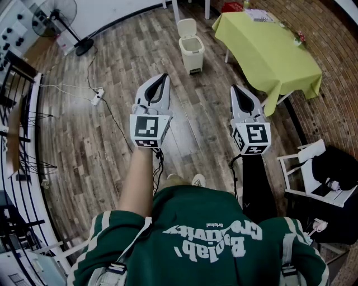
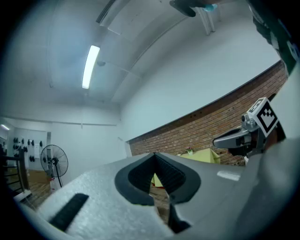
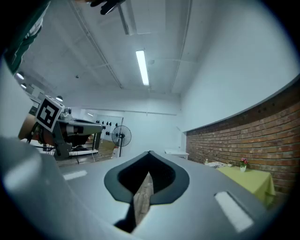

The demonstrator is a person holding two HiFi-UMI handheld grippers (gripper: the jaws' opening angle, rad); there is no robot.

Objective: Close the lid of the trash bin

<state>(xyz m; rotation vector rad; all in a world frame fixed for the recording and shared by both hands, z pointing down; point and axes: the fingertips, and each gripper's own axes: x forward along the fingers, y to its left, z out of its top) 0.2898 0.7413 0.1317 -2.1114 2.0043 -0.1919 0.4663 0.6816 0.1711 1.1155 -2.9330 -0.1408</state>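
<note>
There is one trash bin [image 1: 191, 49], and it has one lid [image 1: 187, 27]. Two grippers show, the left gripper [image 1: 163, 79] and the right gripper [image 1: 235, 89], each with one marker cube [image 1: 150, 129], two cubes in all. The room has one table [image 1: 268, 56] under a yellow-green cloth, one standing fan [image 1: 59, 14], one white chair [image 1: 305, 152] and one power strip [image 1: 97, 98]. One flower pot [image 3: 243, 163] stands on the table. Each gripper view shows one ceiling tube light [image 2: 90, 65]; whether it is the same light cannot be told.

Small cream plastic pedal bin [image 1: 191, 49] w/ lid up stands on wood-plank floor [image 1: 112, 67], near lime-green-clothed table [image 1: 268, 53]. Left gripper [image 1: 163, 77] & right gripper [image 1: 235, 89] side by side, well apart from bin; jaws prob. together.
</note>
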